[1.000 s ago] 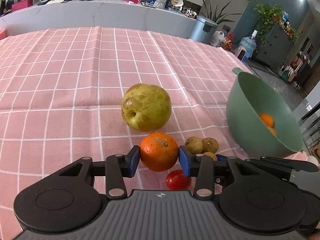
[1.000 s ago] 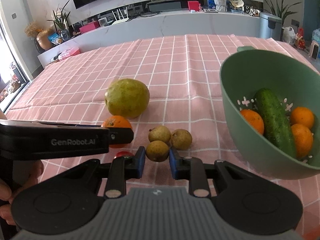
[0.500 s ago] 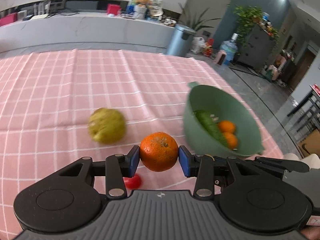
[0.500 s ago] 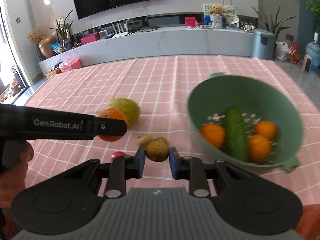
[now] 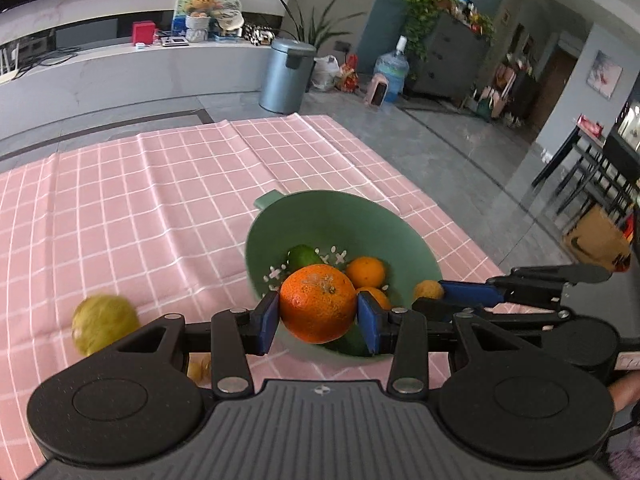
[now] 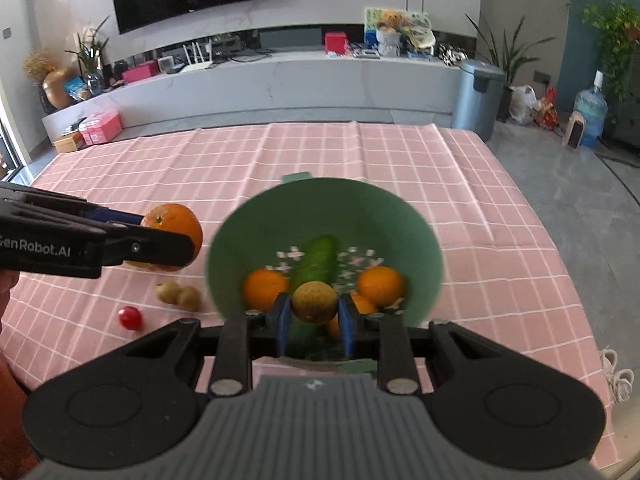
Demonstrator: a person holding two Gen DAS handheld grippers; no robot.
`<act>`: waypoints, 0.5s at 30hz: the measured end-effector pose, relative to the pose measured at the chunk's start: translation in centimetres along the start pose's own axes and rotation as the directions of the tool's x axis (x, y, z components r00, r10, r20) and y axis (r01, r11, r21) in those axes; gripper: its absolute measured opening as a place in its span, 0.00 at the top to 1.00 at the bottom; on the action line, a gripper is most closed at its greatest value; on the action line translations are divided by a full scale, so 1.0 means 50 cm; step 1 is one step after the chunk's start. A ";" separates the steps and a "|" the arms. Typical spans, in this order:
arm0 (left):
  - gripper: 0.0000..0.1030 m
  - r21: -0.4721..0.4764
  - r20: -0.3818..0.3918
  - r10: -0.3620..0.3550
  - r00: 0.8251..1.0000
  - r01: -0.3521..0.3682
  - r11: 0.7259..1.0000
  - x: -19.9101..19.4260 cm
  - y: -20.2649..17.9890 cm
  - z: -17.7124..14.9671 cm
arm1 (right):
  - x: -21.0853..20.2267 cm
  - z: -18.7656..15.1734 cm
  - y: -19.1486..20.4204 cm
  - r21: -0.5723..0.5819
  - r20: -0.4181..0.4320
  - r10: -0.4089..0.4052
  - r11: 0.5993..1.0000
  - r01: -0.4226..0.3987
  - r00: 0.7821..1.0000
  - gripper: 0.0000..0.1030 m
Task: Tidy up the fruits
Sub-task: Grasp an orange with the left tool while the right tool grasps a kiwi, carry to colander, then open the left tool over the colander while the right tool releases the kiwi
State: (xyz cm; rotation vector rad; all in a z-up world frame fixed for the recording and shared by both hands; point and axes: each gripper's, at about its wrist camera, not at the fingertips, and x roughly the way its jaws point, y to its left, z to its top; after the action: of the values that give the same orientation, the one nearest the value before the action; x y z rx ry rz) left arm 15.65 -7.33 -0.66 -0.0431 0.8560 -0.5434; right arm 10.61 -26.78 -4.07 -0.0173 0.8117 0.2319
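Observation:
My left gripper (image 5: pixel 318 314) is shut on an orange (image 5: pixel 318 303) and holds it in the air at the near left rim of the green colander bowl (image 5: pixel 344 216). My right gripper (image 6: pixel 314 320) is shut on a small brown longan (image 6: pixel 314 302) and holds it over the near rim of the bowl (image 6: pixel 320 204). The bowl holds a cucumber (image 6: pixel 318 258) and several oranges (image 6: pixel 380 285). The left gripper with its orange (image 6: pixel 176 224) shows left of the bowl in the right wrist view.
On the pink checked tablecloth (image 6: pixel 440 160) lie two longans (image 6: pixel 178 295), a cherry tomato (image 6: pixel 130 317) and a large yellow-green pear (image 5: pixel 105 323), all left of the bowl. The table's right edge drops to the grey floor (image 5: pixel 460 152).
Both grippers have lifted their fruit off the cloth and moved right to the bowl. The pear, two longans and tomato stay behind on the left.

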 end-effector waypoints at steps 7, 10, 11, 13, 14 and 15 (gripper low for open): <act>0.54 0.109 -0.068 0.032 0.997 -0.025 0.994 0.083 -0.017 0.033 | 0.058 0.037 -0.035 -0.027 -0.032 0.002 1.000 -0.003 0.999 0.79; 0.54 0.122 -0.099 0.040 0.994 -0.027 0.992 0.110 -0.013 0.037 | 0.093 0.049 -0.035 -0.049 -0.048 0.017 0.999 -0.019 0.999 0.79; 0.54 0.124 -0.108 0.049 0.993 -0.035 0.992 0.120 -0.011 0.039 | 0.106 0.052 -0.036 -0.058 -0.054 0.021 0.998 -0.024 0.998 0.79; 0.54 0.126 -0.125 0.069 0.990 -0.053 0.991 0.136 -0.006 0.043 | 0.131 0.057 -0.039 -0.070 -0.071 0.021 0.997 -0.026 0.997 0.79; 0.54 0.131 -0.130 0.079 0.988 -0.062 0.989 0.142 -0.005 0.045 | 0.145 0.059 -0.040 -0.074 -0.084 0.022 0.997 -0.028 0.996 0.79; 0.54 0.137 -0.133 0.086 0.987 -0.068 0.988 0.148 -0.005 0.046 | 0.157 0.060 -0.041 -0.077 -0.096 0.026 0.996 -0.034 0.995 0.79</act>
State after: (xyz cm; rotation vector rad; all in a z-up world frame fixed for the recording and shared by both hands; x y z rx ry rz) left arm 21.10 -11.44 -4.28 0.1499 0.9515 -0.5331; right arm 18.38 -26.92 -7.80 -0.0904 0.8980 0.2928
